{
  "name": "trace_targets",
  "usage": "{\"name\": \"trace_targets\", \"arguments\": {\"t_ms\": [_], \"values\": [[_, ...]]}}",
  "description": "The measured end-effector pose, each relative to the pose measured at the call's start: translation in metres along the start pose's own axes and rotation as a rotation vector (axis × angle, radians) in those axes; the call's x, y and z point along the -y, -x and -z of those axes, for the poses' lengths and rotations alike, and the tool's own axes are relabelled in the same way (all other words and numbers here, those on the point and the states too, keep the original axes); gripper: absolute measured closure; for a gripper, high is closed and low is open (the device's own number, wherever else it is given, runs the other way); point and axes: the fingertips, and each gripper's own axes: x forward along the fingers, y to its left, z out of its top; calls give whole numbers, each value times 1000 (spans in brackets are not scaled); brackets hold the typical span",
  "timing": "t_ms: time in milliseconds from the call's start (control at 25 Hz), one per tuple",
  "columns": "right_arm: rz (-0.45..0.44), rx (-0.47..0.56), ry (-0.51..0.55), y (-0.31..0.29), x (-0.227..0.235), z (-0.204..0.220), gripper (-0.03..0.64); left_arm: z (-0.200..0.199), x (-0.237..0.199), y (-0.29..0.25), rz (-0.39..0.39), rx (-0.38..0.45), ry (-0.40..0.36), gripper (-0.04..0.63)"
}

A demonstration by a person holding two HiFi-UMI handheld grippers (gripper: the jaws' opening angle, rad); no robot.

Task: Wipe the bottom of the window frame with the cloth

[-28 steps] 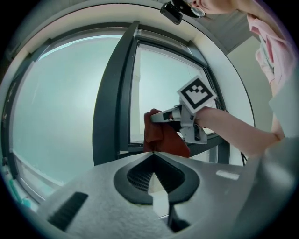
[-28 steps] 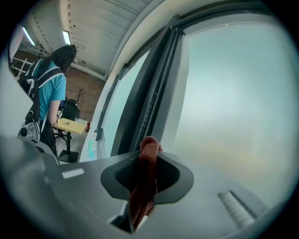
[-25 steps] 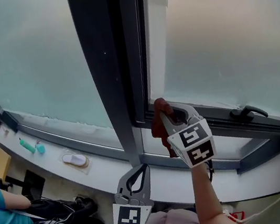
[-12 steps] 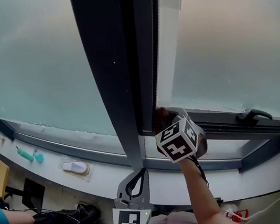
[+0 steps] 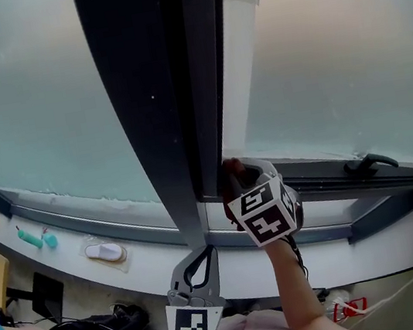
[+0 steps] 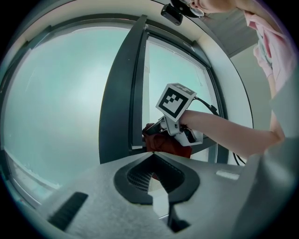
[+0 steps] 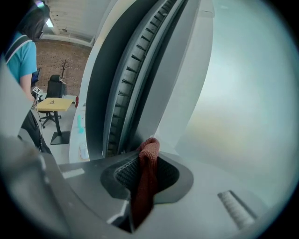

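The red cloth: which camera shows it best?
The right gripper view: the cloth sits dead centre, pinched in the right tool. The left gripper view shows it bunched, farther off; the head view only a sliver behind the marker cube.

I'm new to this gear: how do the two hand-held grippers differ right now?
The right hand-held gripper is shut on a rust-red knitted cloth; the left hand-held gripper is shut on nothing. The right sits at the dark window frame's bottom corner; the left hangs lower, away from it. Both carry marker cubes.
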Motion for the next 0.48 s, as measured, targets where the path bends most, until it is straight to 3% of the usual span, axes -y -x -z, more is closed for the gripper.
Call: {"name": "trace_targets", "arguments": {"t_ms": [80,160,480], "values": [[-11,11,-41,0,2,1,558,-2,0,-3,6,-6,-75,595],[-21,18,-68,0,3,2,558,-5,0,-6,11,-1,-102,595],[-16,11,-80,2,8,6,558,-9,3,-13,27,22,-64,595]]}}
